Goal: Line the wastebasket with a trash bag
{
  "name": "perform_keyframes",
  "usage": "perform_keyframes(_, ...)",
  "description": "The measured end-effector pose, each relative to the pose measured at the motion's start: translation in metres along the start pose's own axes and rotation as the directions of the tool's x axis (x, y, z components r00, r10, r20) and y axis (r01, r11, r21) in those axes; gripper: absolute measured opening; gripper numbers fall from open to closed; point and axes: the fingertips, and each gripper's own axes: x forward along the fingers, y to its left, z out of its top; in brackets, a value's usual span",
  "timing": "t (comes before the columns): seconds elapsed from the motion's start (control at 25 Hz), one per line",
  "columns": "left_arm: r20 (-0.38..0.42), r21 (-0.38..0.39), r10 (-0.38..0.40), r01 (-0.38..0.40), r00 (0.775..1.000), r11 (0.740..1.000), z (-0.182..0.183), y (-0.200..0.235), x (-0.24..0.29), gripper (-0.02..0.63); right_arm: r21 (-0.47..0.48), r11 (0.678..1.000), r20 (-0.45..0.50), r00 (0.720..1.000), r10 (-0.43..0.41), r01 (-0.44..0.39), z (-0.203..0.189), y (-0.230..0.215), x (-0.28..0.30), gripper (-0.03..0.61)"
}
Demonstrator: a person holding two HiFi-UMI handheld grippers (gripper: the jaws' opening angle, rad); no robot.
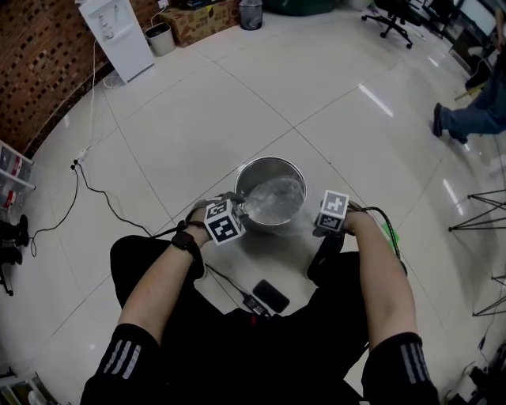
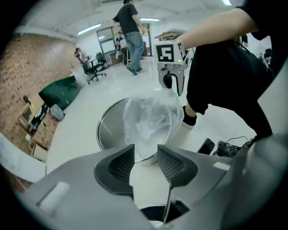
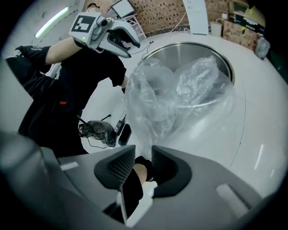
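Observation:
A round metal wastebasket (image 1: 254,176) stands on the white floor in front of me, with a clear trash bag (image 1: 277,199) bunched in and over its near side. My left gripper (image 1: 234,201) is at the basket's near left rim. In its own view the left gripper (image 2: 146,151) stands open, the bag (image 2: 148,119) just beyond its tips. My right gripper (image 1: 319,226) is at the basket's near right. In its own view the right gripper (image 3: 143,155) is open, and the bag's loose edge (image 3: 148,134) hangs down towards the gap without being pinched.
A black phone (image 1: 271,295) and cables (image 1: 237,291) lie on the floor by my knees. A white cabinet (image 1: 117,32), a small bin (image 1: 160,38) and a cardboard box (image 1: 202,20) stand along the far wall. A person (image 1: 474,115) stands at the right.

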Motion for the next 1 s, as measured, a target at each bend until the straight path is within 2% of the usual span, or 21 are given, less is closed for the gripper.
perform_keyframes(0.08,0.030,0.087,-0.004,0.002,1.000,0.996,0.017,-0.009,-0.001,0.199,0.002,1.000,0.030,1.000,-0.009,0.009,0.003,0.001,-0.014,0.129)
perform_keyframes(0.16,0.022,0.169,-0.031,0.027,0.999,0.985,0.026,-0.023,0.005,0.248,-0.006,1.000,0.057,0.998,-0.021,0.021,0.008,0.002,-0.028,0.141)
perform_keyframes(0.32,-0.064,0.266,-0.066,0.081,0.996,0.961,0.019,-0.042,0.029,0.255,-0.037,0.999,0.038,0.999,-0.022,0.024,0.009,0.012,-0.040,0.141)
perform_keyframes(0.36,-0.079,0.277,-0.062,0.081,0.995,0.957,0.016,-0.043,0.034,0.245,-0.044,0.999,0.029,0.999,-0.019,0.021,0.008,0.014,-0.038,0.141)
perform_keyframes(0.52,-0.065,0.293,-0.025,0.043,0.998,0.955,0.018,-0.040,0.036,-0.006,-0.040,0.999,0.012,1.000,0.002,-0.002,0.005,0.019,-0.024,0.135)
perform_keyframes(0.68,-0.050,0.290,-0.052,0.064,0.997,0.955,0.023,-0.045,0.023,-0.007,-0.015,0.999,-0.001,0.999,0.036,-0.036,-0.006,0.024,-0.013,0.128)
perform_keyframes(0.84,-0.066,0.291,-0.125,0.139,0.990,0.947,0.017,-0.062,0.009,-0.008,-0.004,0.999,-0.005,0.999,0.037,-0.037,-0.009,0.023,-0.010,0.127)
perform_keyframes(0.92,-0.069,0.300,-0.112,0.128,0.991,0.945,0.014,-0.063,0.008,-0.008,-0.006,0.999,-0.003,0.999,0.042,-0.042,-0.006,0.024,-0.010,0.127)
perform_keyframes(1.0,-0.048,0.313,-0.071,0.082,0.996,0.946,0.017,-0.058,0.012,0.003,-0.013,0.998,-0.002,0.999,0.053,-0.053,-0.005,0.027,-0.010,0.127)
